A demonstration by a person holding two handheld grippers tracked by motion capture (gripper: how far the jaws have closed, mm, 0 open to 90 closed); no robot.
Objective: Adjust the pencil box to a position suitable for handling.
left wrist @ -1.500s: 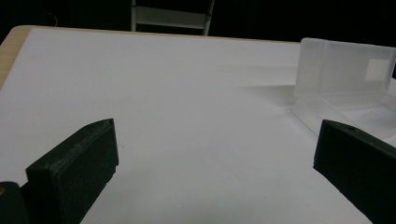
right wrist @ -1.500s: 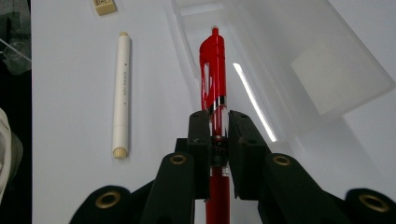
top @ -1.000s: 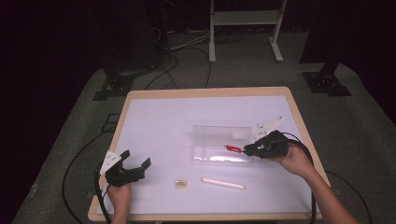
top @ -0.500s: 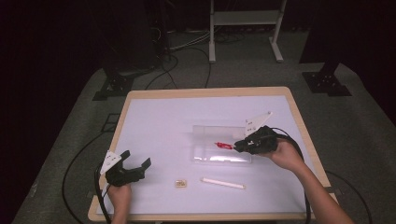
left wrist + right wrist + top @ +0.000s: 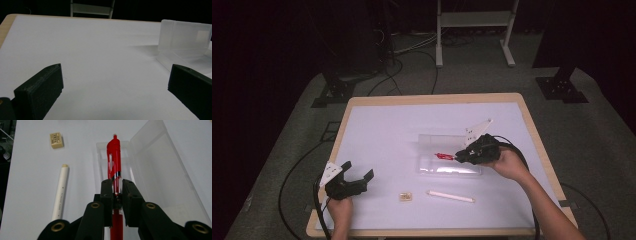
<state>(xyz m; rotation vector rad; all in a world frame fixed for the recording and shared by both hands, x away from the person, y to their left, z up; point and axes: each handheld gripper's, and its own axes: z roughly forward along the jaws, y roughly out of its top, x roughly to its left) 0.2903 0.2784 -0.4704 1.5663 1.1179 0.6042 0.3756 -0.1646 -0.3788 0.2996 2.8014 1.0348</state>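
A white-topped desk [image 5: 402, 125] with a pale wooden rim stands on grey carpet [image 5: 607, 150]. Beyond its far edge the room is dark; black cables [image 5: 407, 60] trail across the floor beside a white metal frame [image 5: 474, 20] and black stand feet [image 5: 562, 87].

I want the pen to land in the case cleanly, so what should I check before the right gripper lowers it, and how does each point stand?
1. Grip on the red pen: right gripper is shut on its barrel. Ok.
2. Clear case open: lid stands up, tray exposed. Ok.
3. Pen lined up with the tray: in the right gripper view it runs along the tray's length. Ok.
4. Tray free of other things: none visible inside. Ok.
5. Left gripper out of the way: open, near the table's front left, apart from the case. Ok.
6. White pen and eraser clear of the case: both lie in front of it. Ok.
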